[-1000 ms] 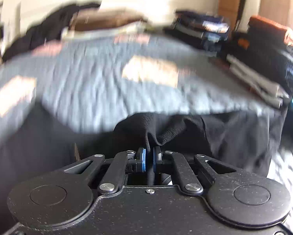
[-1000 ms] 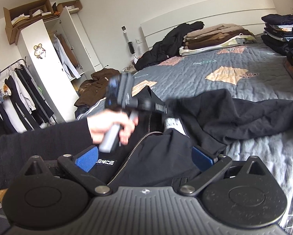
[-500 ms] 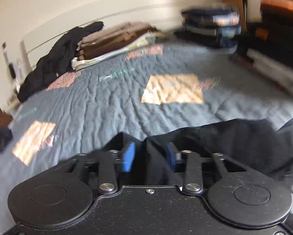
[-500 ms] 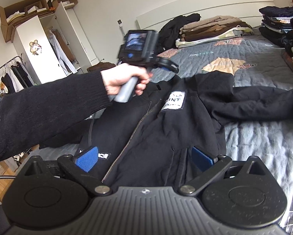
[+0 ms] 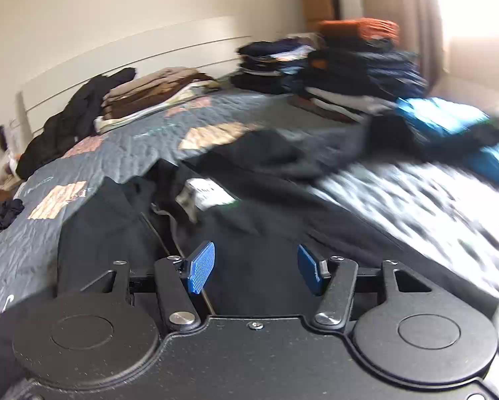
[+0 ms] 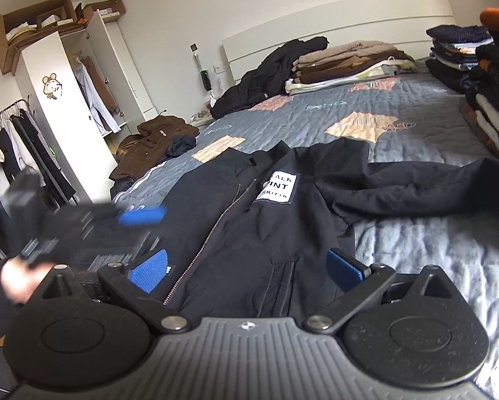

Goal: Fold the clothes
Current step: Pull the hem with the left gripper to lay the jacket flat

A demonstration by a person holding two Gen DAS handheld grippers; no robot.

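1. Right wrist view: the black jacket [image 6: 249, 233] lies spread flat on the bed [image 6: 399, 106], in the middle of the frame, with its front side up.
2. A metal zipper [image 6: 202, 250] runs from the collar down toward the lower edge of the frame, and one sleeve [image 6: 416, 190] stretches to the right side.
3. On the chest there is a white patch [image 6: 277, 187] with dark letters; I can read "ALK", "INT" and "SKIT", the rest is not clear.
4. The right tool [image 6: 246, 270] hangs over the lower part of the jacket with its blue pads wide apart, and nothing is pressed between them.
5. The left tool [image 5: 252, 268] is over the same jacket; its jaws have just been opening and now stand half wide, with the cloth lying under them but not gripped.
6. At the lower left of the right wrist view, a hand [image 6: 16, 276] holds this left tool, which is blurred.
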